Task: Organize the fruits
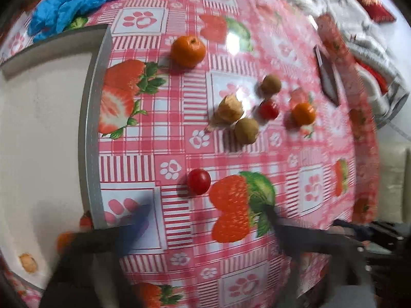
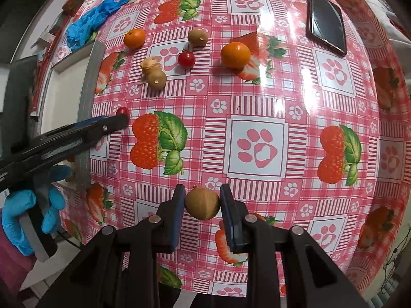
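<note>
My right gripper (image 2: 202, 206) is shut on a round brown fruit (image 2: 202, 203), held above the tablecloth. My left gripper (image 1: 203, 220) stands wide open and blurred, with nothing between its fingers. A cherry tomato (image 1: 198, 181) lies on the cloth just ahead of the gap. Farther off lie a mandarin (image 1: 188, 50), a husked fruit (image 1: 230, 109), two brown fruits (image 1: 246, 131) (image 1: 271, 84), a second cherry tomato (image 1: 268, 109) and a small orange (image 1: 304, 113). The white tray (image 1: 88, 128) with a grey rim sits at the left and holds a few small fruits, partly hidden.
The strawberry-print tablecloth (image 2: 257, 107) covers the table. A crumpled blue glove (image 1: 74, 2) lies beyond the tray. A dark phone (image 2: 326, 27) lies at the far right. A blue-gloved hand (image 2: 25, 213) holds the left gripper beside the tray (image 2: 88, 82).
</note>
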A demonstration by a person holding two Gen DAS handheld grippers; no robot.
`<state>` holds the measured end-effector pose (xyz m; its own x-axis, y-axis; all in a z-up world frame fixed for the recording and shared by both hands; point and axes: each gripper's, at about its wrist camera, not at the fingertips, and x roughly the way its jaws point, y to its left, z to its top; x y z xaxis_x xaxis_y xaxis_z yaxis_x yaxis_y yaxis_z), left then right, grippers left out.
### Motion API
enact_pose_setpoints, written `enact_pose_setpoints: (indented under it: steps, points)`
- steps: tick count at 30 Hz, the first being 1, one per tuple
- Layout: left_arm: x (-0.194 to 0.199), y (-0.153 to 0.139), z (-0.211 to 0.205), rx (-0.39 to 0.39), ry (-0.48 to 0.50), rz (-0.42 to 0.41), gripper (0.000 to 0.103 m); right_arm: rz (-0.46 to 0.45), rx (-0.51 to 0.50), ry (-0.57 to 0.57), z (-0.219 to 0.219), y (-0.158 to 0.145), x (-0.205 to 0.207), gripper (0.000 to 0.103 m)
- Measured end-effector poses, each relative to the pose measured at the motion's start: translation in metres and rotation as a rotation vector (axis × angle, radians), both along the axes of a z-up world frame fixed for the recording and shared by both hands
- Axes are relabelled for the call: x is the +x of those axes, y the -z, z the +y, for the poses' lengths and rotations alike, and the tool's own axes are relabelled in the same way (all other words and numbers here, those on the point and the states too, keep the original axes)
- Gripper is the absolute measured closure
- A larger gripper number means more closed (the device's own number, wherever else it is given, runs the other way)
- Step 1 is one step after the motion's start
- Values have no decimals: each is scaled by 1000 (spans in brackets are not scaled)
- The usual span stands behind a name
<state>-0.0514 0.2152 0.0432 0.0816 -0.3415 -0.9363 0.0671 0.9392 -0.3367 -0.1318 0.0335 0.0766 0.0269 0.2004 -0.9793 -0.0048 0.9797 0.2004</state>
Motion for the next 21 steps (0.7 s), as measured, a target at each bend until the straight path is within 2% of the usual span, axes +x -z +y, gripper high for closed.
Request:
enact_pose_setpoints:
  steps: [2, 6, 15, 16, 18, 21]
  points:
    - [0, -1, 3, -3, -19, 5, 1, -2, 9, 6, 0, 2, 0, 73]
    - [2, 4, -3, 115, 14, 5, 1, 7, 23, 15, -2, 7, -2, 73]
    - [14, 25, -43, 248, 86, 19, 1, 25, 20, 44, -18, 11, -10, 73]
    - [15, 31, -47, 269, 96, 33, 1, 26, 18, 48, -20, 12, -10, 73]
    - [14, 34, -54, 339, 126, 11, 0, 27, 17, 52, -24, 13, -11, 73]
    - [16, 35, -52, 344, 108, 7, 0, 26, 23, 60, -27, 13, -13, 73]
